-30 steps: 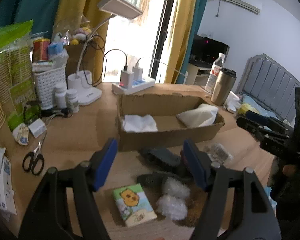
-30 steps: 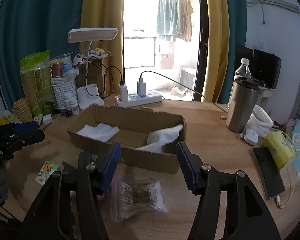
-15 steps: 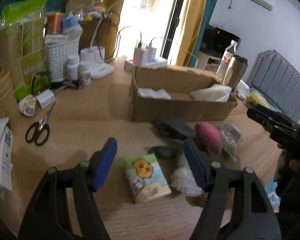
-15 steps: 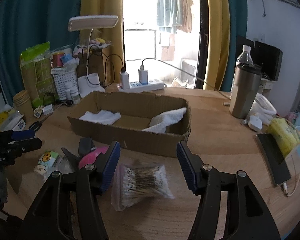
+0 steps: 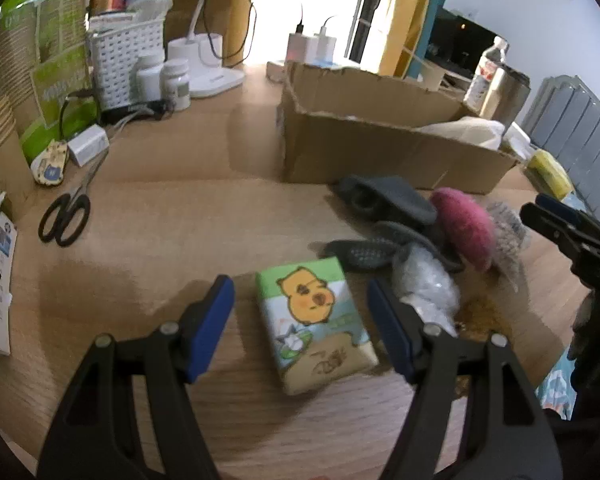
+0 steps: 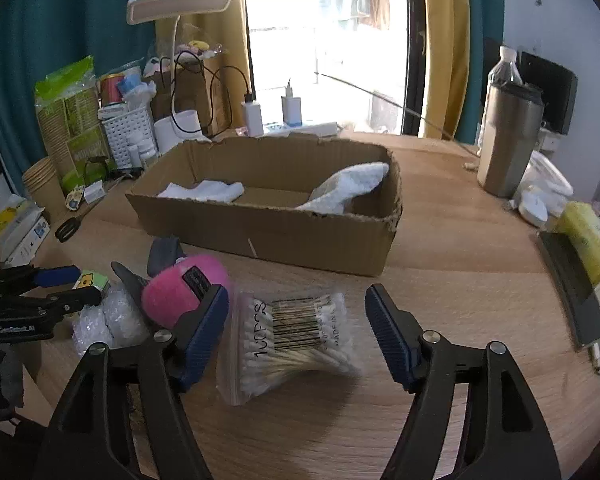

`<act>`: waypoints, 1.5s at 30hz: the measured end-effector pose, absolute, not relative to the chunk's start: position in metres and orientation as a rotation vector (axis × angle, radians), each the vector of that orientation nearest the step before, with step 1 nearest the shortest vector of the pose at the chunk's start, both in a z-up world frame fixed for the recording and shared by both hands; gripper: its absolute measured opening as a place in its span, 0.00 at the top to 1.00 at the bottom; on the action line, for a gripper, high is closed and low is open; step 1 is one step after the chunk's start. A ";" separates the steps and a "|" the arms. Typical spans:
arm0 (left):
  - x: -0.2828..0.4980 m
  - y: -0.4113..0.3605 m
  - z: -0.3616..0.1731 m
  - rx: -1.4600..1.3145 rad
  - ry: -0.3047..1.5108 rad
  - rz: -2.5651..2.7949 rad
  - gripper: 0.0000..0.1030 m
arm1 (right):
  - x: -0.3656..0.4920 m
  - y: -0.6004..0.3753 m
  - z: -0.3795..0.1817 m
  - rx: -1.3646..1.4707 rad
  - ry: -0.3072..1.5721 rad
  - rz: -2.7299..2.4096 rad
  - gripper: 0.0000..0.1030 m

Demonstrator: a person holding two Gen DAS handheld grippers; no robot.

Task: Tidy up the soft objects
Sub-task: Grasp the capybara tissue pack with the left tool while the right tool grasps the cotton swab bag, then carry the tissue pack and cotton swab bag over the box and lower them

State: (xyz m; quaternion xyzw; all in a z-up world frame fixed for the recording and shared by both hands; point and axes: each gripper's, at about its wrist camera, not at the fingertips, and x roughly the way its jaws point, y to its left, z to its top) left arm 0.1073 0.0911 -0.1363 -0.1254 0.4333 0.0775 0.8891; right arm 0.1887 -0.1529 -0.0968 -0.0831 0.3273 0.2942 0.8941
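The left hand-held gripper hovered over the tissue pack near the front edge of the table, its jaws apart on either side of the pack and not pressing it. The right hand-held gripper was poised over the bag of cotton swabs, also near the front edge; its jaws were opening, with the bag between them but unclamped. The pink plush lay just left of the bag, beside the bubble wrap. The cardboard box stood mid-table behind them, holding two white cloths.
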 end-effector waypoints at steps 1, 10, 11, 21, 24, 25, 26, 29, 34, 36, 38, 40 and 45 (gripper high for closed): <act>0.108 0.091 -0.138 -0.261 0.908 0.166 0.32 | 0.189 -0.153 -0.098 -0.170 0.685 0.612 0.26; 0.113 0.091 -0.145 -0.247 0.938 0.178 0.32 | 0.195 -0.145 -0.114 -0.179 0.749 0.634 0.24; 0.113 0.091 -0.146 -0.241 0.938 0.180 0.32 | 0.196 -0.145 -0.116 -0.180 0.758 0.632 0.23; 0.113 0.083 -0.148 -0.173 0.934 0.191 0.33 | 0.207 -0.137 -0.137 -0.204 0.833 0.627 0.22; 0.113 0.081 -0.148 -0.165 0.926 0.168 0.40 | 0.209 -0.136 -0.139 -0.202 0.837 0.630 0.22; 0.114 0.080 -0.148 -0.157 0.924 0.163 0.44 | 0.210 -0.136 -0.139 -0.203 0.838 0.630 0.22; 0.114 0.078 -0.148 -0.149 0.923 0.161 0.45 | 0.210 -0.136 -0.140 -0.202 0.839 0.629 0.22; 0.116 0.075 -0.148 -0.132 0.918 0.156 0.50 | 0.210 -0.135 -0.140 -0.205 0.840 0.631 0.25; 0.113 0.072 -0.147 -0.153 0.908 0.129 0.51 | 0.208 -0.138 -0.138 -0.212 0.825 0.641 0.29; 0.111 0.070 -0.145 -0.157 0.897 0.121 0.51 | 0.207 -0.138 -0.139 -0.222 0.823 0.642 0.29; 0.107 0.070 -0.140 -0.170 0.869 0.121 0.51 | 0.206 -0.139 -0.138 -0.229 0.819 0.640 0.29; 0.102 0.071 -0.134 -0.189 0.842 0.122 0.51 | 0.204 -0.139 -0.134 -0.235 0.808 0.635 0.29; 0.092 0.076 -0.121 -0.219 0.777 0.118 0.51 | 0.202 -0.138 -0.116 -0.258 0.758 0.622 0.29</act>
